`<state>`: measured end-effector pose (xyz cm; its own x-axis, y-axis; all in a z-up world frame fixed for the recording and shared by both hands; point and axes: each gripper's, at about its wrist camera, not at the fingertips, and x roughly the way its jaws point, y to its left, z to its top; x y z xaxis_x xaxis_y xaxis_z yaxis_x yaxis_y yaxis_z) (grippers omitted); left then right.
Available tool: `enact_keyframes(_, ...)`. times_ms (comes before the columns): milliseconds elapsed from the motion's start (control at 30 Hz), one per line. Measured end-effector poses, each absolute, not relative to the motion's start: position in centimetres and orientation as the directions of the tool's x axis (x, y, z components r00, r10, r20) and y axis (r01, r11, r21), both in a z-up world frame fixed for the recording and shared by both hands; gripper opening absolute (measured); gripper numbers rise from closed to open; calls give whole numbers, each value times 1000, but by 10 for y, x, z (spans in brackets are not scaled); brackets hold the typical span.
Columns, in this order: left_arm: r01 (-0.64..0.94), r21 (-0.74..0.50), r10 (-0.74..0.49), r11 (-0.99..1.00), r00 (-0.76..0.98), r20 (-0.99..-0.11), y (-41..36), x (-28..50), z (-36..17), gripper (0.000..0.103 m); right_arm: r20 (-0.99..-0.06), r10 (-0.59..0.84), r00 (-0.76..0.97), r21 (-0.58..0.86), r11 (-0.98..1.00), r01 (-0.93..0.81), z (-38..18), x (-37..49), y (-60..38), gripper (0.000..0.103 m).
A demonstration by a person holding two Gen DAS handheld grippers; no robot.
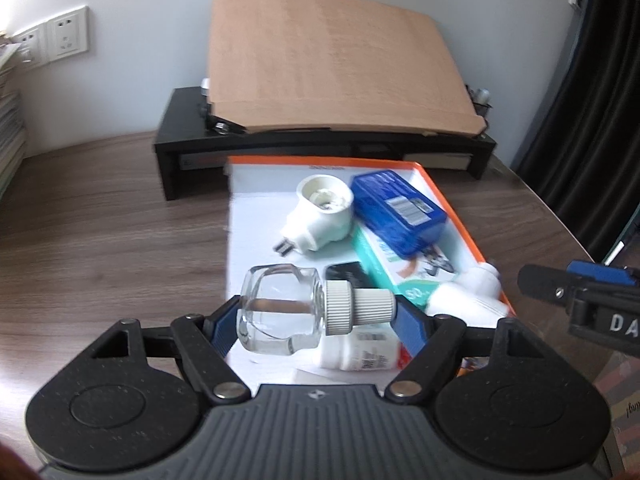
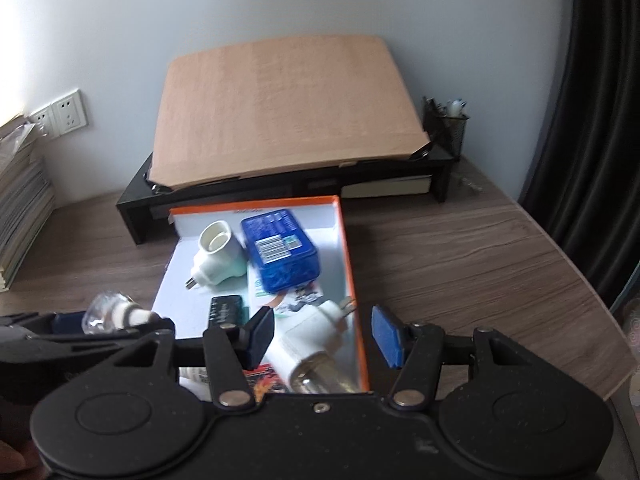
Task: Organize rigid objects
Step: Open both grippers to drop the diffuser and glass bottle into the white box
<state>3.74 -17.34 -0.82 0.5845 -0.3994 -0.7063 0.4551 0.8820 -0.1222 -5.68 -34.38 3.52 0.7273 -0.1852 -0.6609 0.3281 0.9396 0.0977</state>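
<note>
My left gripper (image 1: 316, 316) is shut on a clear glass bottle (image 1: 280, 308) with a white ribbed cap, held sideways above the near left part of an orange-rimmed white box (image 1: 452, 200). The bottle also shows in the right wrist view (image 2: 112, 314). In the box lie a white plug adapter (image 1: 316, 216), a blue case (image 1: 400, 208), a teal carton (image 1: 404, 272), a black item (image 1: 348, 276) and white bottles (image 1: 356, 354). My right gripper (image 2: 324, 334) is open and empty above the box's near right corner, over a white plug device (image 2: 308, 344).
A black monitor stand (image 1: 320, 148) carrying a tilted cardboard sheet (image 1: 332, 64) stands behind the box. A mesh pen holder (image 2: 448, 128) sits at its right end. Stacked papers (image 2: 20, 208) lie at the left. The wooden desk's edge (image 2: 600, 312) curves at the right.
</note>
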Motion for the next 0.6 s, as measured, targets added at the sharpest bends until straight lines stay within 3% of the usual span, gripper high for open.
enact_keyframes(267,495,-141,-430,857,538,-726,-196,27,-17,79,-658,-212,723,89,931,354,39,-83,-350,68)
enact_keyframes(333,497,-137,-427,857,536,-728,-198,22,-15,86,-653,-210,727,91,932,351,41,-89,-349,69)
enact_keyframes(600,453,-113,-387,884,575,-721,-188,-3,8,96,-630,-189,753,101,942,321,51,-111,-346,74)
